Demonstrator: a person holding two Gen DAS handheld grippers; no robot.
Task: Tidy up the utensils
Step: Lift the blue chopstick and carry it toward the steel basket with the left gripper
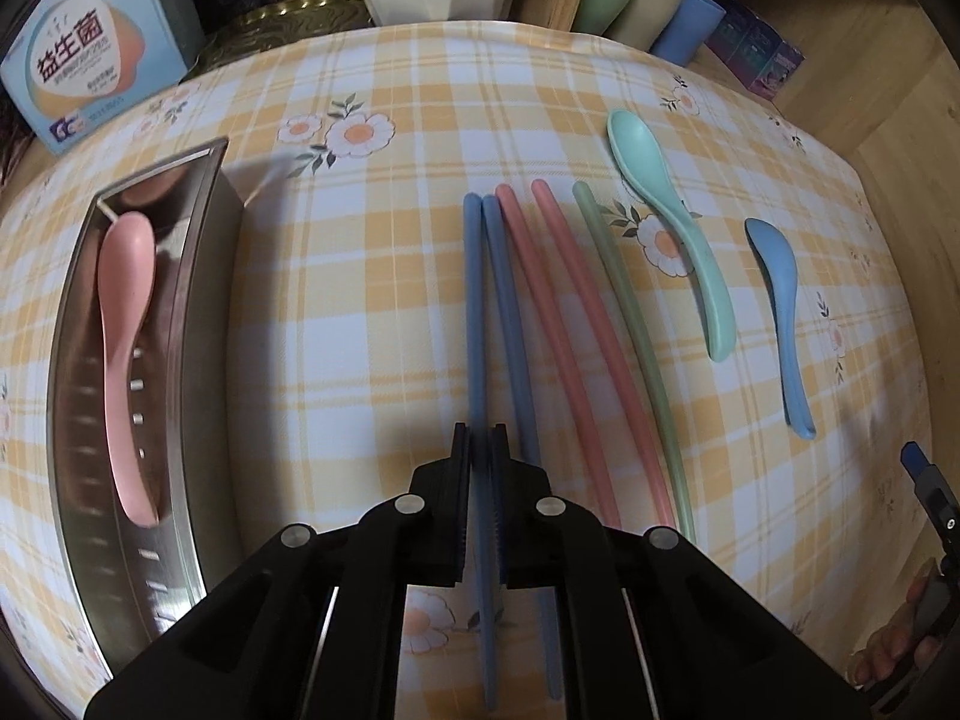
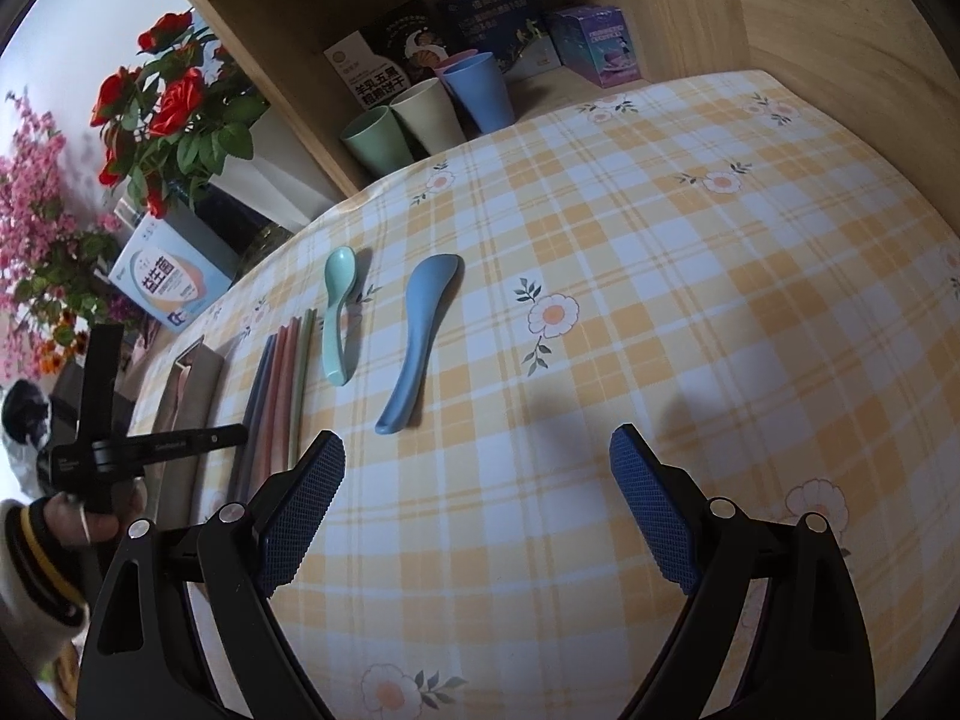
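Note:
My left gripper is shut on a blue chopstick, the leftmost in a row on the checked tablecloth. Beside it lie a second blue chopstick, two pink chopsticks and a green one. Further right rest a mint spoon and a blue spoon. A pink spoon lies inside the steel tray at the left. My right gripper stands open above bare cloth, with the blue spoon and mint spoon ahead of it to the left.
A light blue box stands behind the tray. Several cups and boxes sit in the wooden shelf at the back. Red and pink flowers stand at the left. The hand holding the left tool shows at the right view's left edge.

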